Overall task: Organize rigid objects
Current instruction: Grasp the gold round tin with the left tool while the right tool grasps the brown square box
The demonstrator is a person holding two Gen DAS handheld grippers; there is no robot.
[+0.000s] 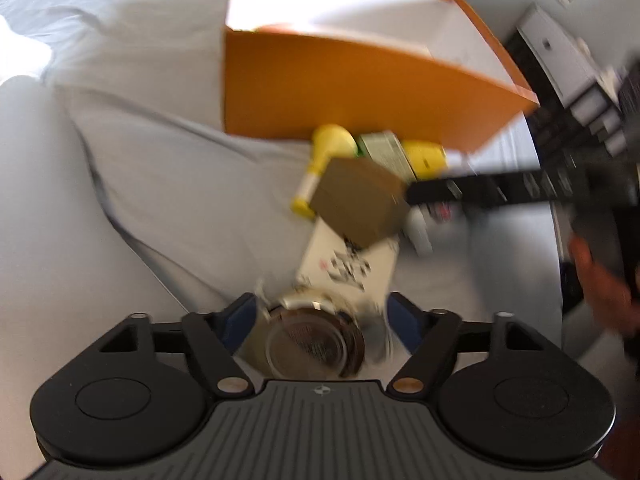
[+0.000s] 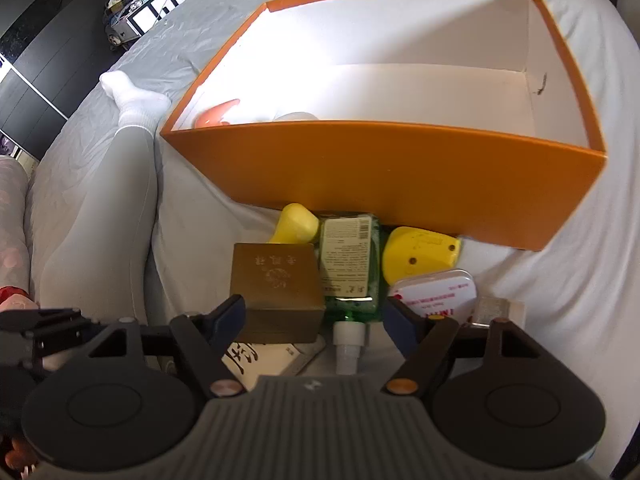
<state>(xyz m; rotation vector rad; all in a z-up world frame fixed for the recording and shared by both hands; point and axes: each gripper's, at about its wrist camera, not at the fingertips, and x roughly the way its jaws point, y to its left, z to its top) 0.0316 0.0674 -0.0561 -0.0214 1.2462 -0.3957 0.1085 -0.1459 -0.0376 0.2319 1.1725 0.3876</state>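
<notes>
A pale grey bedsheet (image 2: 560, 280) lies wrinkled across the bed, where a person's leg in light grey leggings (image 2: 100, 208) stretches out, ending in a white sock (image 2: 128, 92). Beyond the bed's edge stand dark wardrobe panels (image 2: 44, 68) and a small cluttered side table (image 2: 132, 12).

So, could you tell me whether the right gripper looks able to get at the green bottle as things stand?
Probably yes: the right gripper has open jaws, and the green bottle lies uncovered ahead, though the gold box crowds one side.
</notes>
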